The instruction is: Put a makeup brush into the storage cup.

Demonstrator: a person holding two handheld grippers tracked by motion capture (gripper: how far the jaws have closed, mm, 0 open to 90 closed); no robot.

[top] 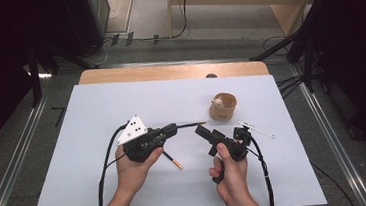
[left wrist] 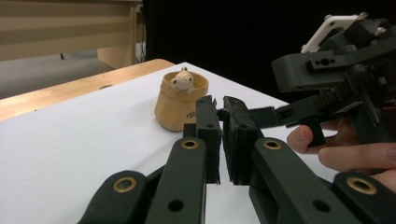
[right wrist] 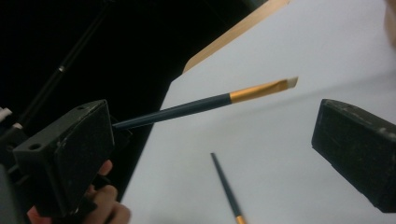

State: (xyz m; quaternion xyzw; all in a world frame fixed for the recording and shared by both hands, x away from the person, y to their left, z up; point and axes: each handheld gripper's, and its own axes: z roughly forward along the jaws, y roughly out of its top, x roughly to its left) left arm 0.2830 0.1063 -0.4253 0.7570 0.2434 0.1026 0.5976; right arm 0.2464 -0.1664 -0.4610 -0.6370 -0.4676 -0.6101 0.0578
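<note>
Step in hand, as I read it: a handover of the thin dark-handled brush with gold ferrule and pale tip (right wrist: 210, 100) between the grippers, probably headed for the round light-wood cup (top: 223, 110).

- Left gripper (top: 173, 129): jaws clamped together on the handle end of that brush. The brush is off the table, in front and left of the cup, tip pointing toward the cup side.
- Right gripper (top: 208, 132): jaws wide apart, nothing in them. It sits just in front of the cup, facing the left gripper. In the right gripper view the brush shaft runs out from behind one jaw and across the gap, no pad touching it.

Next move needs:
- the right gripper lined up so both pads bracket the dark shaft behind the ferrule, not the bristle tip
- the right jaws closed before the left ones let go
- a thin round handle may roll or pivot in the pads, so a square grip matters

Around:
- A second dark brush with a gold ferrule (top: 171, 159) lies flat on the white table sheet (top: 121, 103), in front and left of the cup, below the held brush. Likely next in the queue.
- A thin white stick (top: 257, 129) lies on the sheet in front and right of the cup, near the right hand.
- A small pale figurine (left wrist: 182, 79) already sits inside the cup against its rim and takes up some of the opening.

In the way: the two gripper heads are nearly nose to nose, so there is little room. The cup stands just behind the right gripper and a sweep could knock it.
</note>
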